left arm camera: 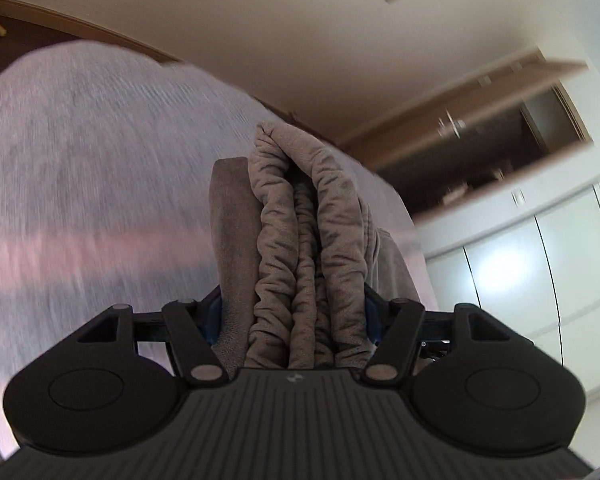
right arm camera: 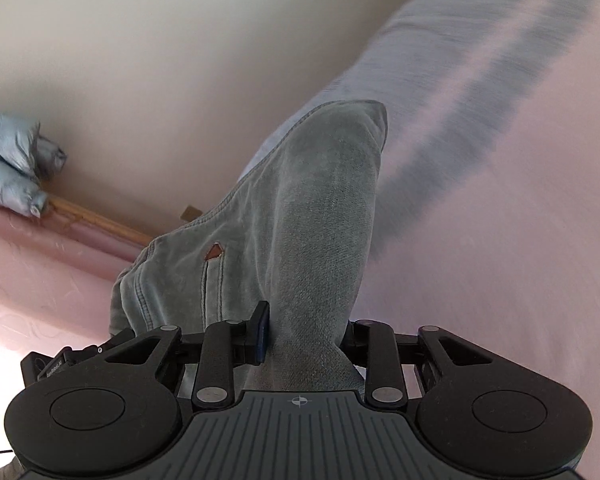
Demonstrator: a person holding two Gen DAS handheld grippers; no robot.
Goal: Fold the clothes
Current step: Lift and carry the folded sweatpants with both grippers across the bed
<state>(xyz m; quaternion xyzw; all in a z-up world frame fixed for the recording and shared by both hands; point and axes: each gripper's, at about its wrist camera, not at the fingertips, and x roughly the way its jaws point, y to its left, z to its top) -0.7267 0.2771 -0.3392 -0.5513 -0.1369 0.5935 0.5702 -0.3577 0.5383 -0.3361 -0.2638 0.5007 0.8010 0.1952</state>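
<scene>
A grey-brown velvety garment, pants with a gathered elastic waistband point(left arm camera: 300, 224), is held up between both grippers. My left gripper point(left arm camera: 296, 320) is shut on the bunched waistband, which stands up between its fingers. My right gripper point(right arm camera: 306, 332) is shut on another part of the same garment point(right arm camera: 300, 208), a smooth fold with a seam and a small brown patch. The cloth hides most of both grippers' fingertips. A pale pink bed sheet point(left arm camera: 100, 184) lies behind the garment, blurred by motion.
The bed sheet also fills the right of the right wrist view point(right arm camera: 500, 220). A white wardrobe point(left arm camera: 540, 272) and a wooden shelf opening point(left arm camera: 480, 152) stand to the right. A blue-grey puffy bundle point(right arm camera: 12, 164) lies at the bed's far edge by the wall.
</scene>
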